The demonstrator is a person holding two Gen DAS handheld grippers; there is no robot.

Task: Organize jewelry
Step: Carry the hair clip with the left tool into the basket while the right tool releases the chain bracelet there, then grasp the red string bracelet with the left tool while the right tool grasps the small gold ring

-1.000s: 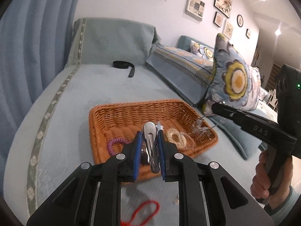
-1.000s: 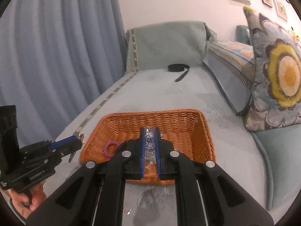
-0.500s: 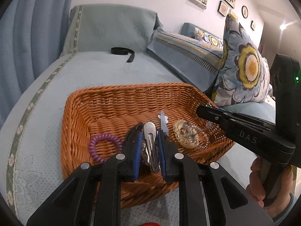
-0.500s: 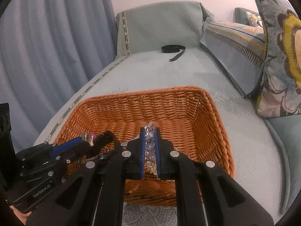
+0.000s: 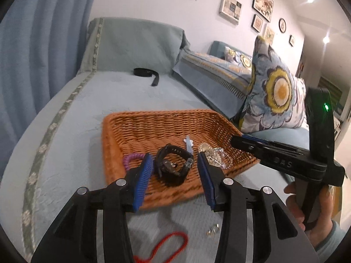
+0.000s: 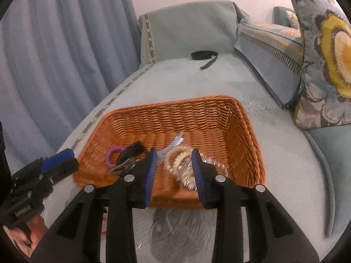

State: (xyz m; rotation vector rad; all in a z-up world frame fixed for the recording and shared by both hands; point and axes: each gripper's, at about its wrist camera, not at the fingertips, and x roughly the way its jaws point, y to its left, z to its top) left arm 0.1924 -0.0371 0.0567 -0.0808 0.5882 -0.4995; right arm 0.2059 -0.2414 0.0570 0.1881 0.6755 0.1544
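Observation:
An orange wicker basket (image 5: pixel 153 120) sits on the blue-grey sofa seat. In it lie a black watch (image 5: pixel 174 166), a purple coil hair tie (image 5: pixel 129 160), a pale blue clip (image 5: pixel 188 144) and a heap of clear and bead bracelets (image 6: pixel 186 166). My left gripper (image 5: pixel 175 168) hangs over the basket's near edge with its jaws opening. The watch lies below and between them, untouched by the pads. My right gripper (image 6: pixel 174 166) is just above the bracelet heap, jaws opening, nothing pressed between its pads. Each gripper shows in the other's view: right (image 5: pixel 238 140), left (image 6: pixel 72 160).
A red cord (image 5: pixel 171 243) and small metal pieces (image 5: pixel 213 230) lie on the seat in front of the basket. A black strap (image 5: pixel 145 73) lies at the far end. A flowered cushion (image 5: pixel 276 96) stands right, a blue curtain (image 5: pixel 33 43) hangs left.
Both grippers came down over the basket and their jaws opened. The watch left the left gripper and a clear bead bracelet left the right one; both now lie in the basket.

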